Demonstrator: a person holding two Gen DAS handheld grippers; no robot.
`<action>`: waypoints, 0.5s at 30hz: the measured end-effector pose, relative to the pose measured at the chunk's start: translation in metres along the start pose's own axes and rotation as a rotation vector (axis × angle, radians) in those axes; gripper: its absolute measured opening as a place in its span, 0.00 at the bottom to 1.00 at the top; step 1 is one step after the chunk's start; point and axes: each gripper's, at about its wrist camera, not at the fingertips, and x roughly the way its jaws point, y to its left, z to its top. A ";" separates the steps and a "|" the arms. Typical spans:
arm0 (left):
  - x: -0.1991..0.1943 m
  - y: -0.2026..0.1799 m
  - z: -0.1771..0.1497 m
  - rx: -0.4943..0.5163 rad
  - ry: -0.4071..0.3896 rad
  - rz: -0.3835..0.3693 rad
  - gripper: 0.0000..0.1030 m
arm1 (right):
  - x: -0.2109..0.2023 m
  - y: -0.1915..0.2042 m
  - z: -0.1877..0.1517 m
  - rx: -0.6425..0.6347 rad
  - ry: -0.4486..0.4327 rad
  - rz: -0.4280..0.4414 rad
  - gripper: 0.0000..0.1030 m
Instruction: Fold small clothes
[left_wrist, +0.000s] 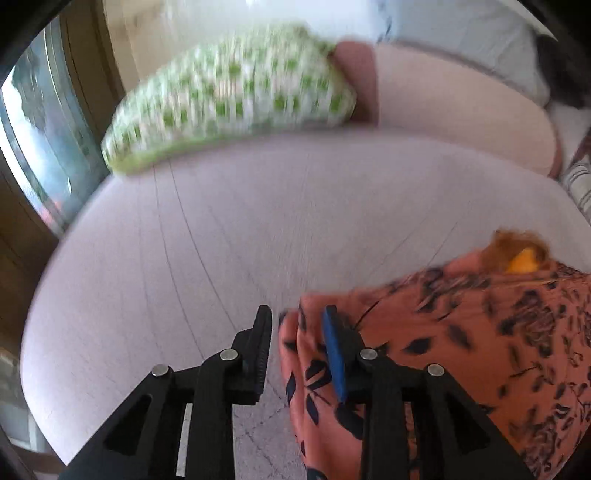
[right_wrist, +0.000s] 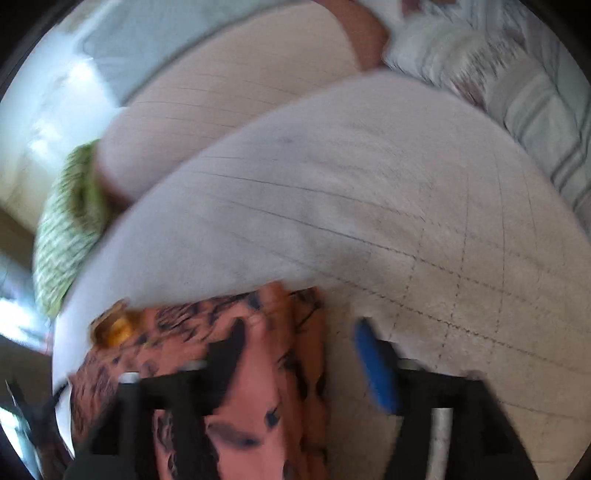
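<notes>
An orange garment (left_wrist: 480, 350) with a dark leaf print lies bunched on a pale quilted surface (left_wrist: 184, 240); a yellow patch (left_wrist: 522, 256) shows at its far edge. In the left wrist view my left gripper (left_wrist: 297, 332) stands open. The garment's left edge reaches into the gap beside the blue pad, and a gap shows to the black finger (left_wrist: 262, 332). In the blurred right wrist view my right gripper (right_wrist: 301, 339) is wide open over the garment (right_wrist: 251, 387). Cloth lies under its black finger (right_wrist: 232, 343), and the blue finger (right_wrist: 373, 365) is over bare quilt.
A green-and-white checked cushion (left_wrist: 229, 99) rests at the back of the quilted surface, with a pale pink cushion (left_wrist: 443, 107) beside it. Striped and white bedding (right_wrist: 535, 110) is piled at the right. A glass door or window (left_wrist: 37, 147) stands at the left.
</notes>
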 end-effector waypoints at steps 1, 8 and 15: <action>-0.014 -0.005 0.003 0.017 -0.023 -0.005 0.32 | -0.012 -0.008 -0.005 0.020 -0.018 -0.018 0.71; -0.060 -0.063 -0.021 0.131 -0.066 -0.237 0.45 | -0.023 -0.035 -0.049 0.065 0.171 0.247 0.71; -0.016 -0.111 -0.061 0.182 0.095 -0.246 0.46 | 0.004 -0.021 -0.050 0.056 0.217 0.257 0.13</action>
